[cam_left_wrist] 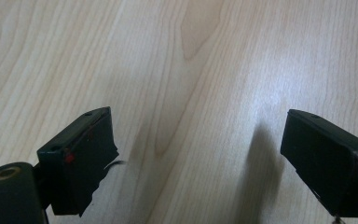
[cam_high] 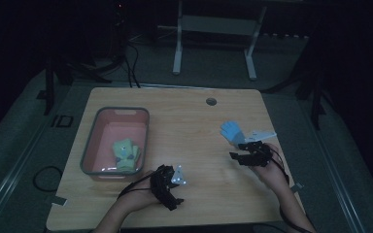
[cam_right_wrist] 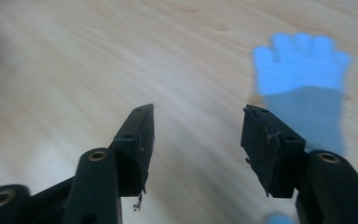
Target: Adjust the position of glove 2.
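A light blue glove (cam_high: 231,131) lies flat on the wooden table (cam_high: 199,126) at the right. My right gripper (cam_high: 239,154) hovers just in front of it, open, with only bare wood between its jaws. In the right gripper view the glove (cam_right_wrist: 303,79) sits beyond and right of the gripper (cam_right_wrist: 198,135), fingers pointing away. A yellow-green glove (cam_high: 126,154) rests inside a pink bin (cam_high: 90,141) at the left. My left gripper (cam_high: 174,198) is near the table's front edge, right of the bin. In its own view the left gripper (cam_left_wrist: 198,154) stands open over plain wood.
A round cable hole (cam_high: 211,101) is set in the table near its far edge. Beyond the table stands a white frame on legs (cam_high: 177,48), and cables (cam_high: 131,68) run over the dark floor. A cable loop (cam_high: 46,177) lies left of the table.
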`<move>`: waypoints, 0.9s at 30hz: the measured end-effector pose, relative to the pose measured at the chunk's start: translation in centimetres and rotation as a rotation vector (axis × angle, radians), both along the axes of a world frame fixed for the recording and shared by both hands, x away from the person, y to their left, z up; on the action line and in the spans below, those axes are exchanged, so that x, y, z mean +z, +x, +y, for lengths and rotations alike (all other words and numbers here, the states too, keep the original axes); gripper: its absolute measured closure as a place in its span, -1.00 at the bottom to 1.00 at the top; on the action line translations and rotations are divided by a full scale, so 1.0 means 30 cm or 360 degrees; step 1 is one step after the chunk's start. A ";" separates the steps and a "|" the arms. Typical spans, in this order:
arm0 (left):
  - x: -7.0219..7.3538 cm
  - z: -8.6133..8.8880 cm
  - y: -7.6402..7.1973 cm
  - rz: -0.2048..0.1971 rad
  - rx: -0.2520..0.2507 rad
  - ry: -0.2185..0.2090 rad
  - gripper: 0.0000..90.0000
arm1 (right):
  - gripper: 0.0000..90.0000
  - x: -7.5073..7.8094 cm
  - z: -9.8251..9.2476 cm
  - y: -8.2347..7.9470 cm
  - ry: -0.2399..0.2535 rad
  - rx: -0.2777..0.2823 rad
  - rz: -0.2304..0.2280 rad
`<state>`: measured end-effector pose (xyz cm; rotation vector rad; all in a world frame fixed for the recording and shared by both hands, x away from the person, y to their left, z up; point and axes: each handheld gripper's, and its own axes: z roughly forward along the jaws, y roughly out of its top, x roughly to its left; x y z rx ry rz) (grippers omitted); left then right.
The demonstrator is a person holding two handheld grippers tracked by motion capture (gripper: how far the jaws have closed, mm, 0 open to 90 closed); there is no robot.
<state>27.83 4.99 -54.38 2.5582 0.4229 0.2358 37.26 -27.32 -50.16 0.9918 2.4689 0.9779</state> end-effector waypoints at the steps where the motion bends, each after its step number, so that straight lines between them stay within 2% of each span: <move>1: -0.001 0.001 -0.001 -0.0002 -0.0002 0.0006 -0.77 | 0.00 0.006 -0.005 0.015 -0.0008 -0.0018 -0.0011; 4: -0.003 0.002 -0.002 -0.0001 -0.0006 0.0004 -0.77 | 0.09 0.012 -0.011 0.037 -0.0016 -0.0038 -0.0020; 5: -0.014 0.008 -0.002 0.0019 -0.0005 -0.0044 -0.77 | 0.11 0.020 -0.020 0.082 0.0001 -0.0058 -0.0029; 6: -0.014 0.008 -0.002 0.0019 -0.0005 -0.0044 -0.77 | 0.11 0.020 -0.020 0.082 0.0001 -0.0058 -0.0029; 7: -0.021 0.006 -0.003 0.0012 -0.0012 -0.0042 -0.77 | 0.10 0.026 -0.026 0.123 0.0040 -0.0077 -0.0015; 8: -0.023 0.006 -0.002 0.0010 -0.0013 -0.0027 -0.77 | 0.10 0.029 -0.029 0.143 0.0047 -0.0090 -0.0020; 14: -0.028 0.012 -0.005 0.0015 0.0001 -0.0037 -0.77 | 0.12 0.027 -0.042 0.242 0.0015 -0.0132 -0.0022; 18: -0.031 0.014 -0.005 0.0032 0.0005 -0.0056 -0.78 | 0.17 0.007 -0.046 0.289 -0.0044 -0.0163 0.0004; 21: -0.030 0.019 -0.002 0.0031 0.0025 -0.0080 -0.77 | 0.20 -0.019 -0.050 0.320 -0.0039 -0.0178 0.0045; 23: -0.027 0.027 0.003 0.0023 0.0033 -0.0111 -0.77 | 0.21 -0.040 -0.052 0.335 -0.0007 -0.0166 0.0068; 27: -0.028 0.040 0.007 0.0018 0.0049 -0.0136 -0.77 | 0.24 -0.087 -0.036 0.354 -0.0059 -0.0158 0.0098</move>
